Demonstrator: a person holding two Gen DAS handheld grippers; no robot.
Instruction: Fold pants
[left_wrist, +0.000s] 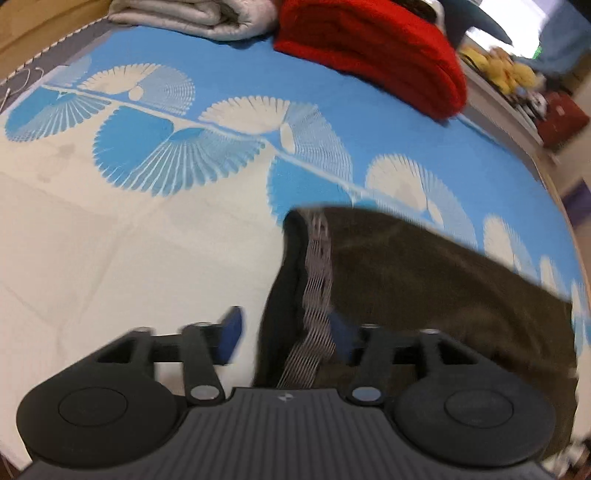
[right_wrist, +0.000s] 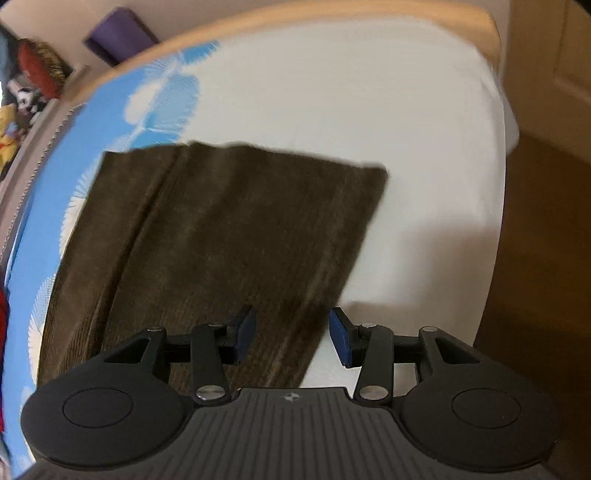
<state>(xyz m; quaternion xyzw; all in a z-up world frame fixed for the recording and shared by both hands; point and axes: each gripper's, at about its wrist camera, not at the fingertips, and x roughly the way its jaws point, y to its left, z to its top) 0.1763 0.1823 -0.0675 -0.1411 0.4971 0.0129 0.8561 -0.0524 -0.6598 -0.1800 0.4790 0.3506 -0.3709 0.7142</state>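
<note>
Dark brown pants (left_wrist: 424, 280) lie flat on the bed. In the left wrist view their waist end with a grey patterned waistband (left_wrist: 317, 295) runs between the fingers of my left gripper (left_wrist: 286, 336), which is open and hovers just above it. In the right wrist view the pants (right_wrist: 229, 236) stretch away as a long folded strip, leg hems at the far end. My right gripper (right_wrist: 291, 338) is open over the strip's right edge, its left pad (right_wrist: 245, 334) over the cloth, its right pad (right_wrist: 341, 338) over the sheet.
The bed sheet (left_wrist: 110, 236) is white with a blue fan-pattern border. A red folded blanket (left_wrist: 373, 51) and a grey folded blanket (left_wrist: 195, 18) lie at the far edge. The bed's edge and brown floor (right_wrist: 535, 258) are to the right. Toys and clutter (right_wrist: 22, 107) sit beyond the bed.
</note>
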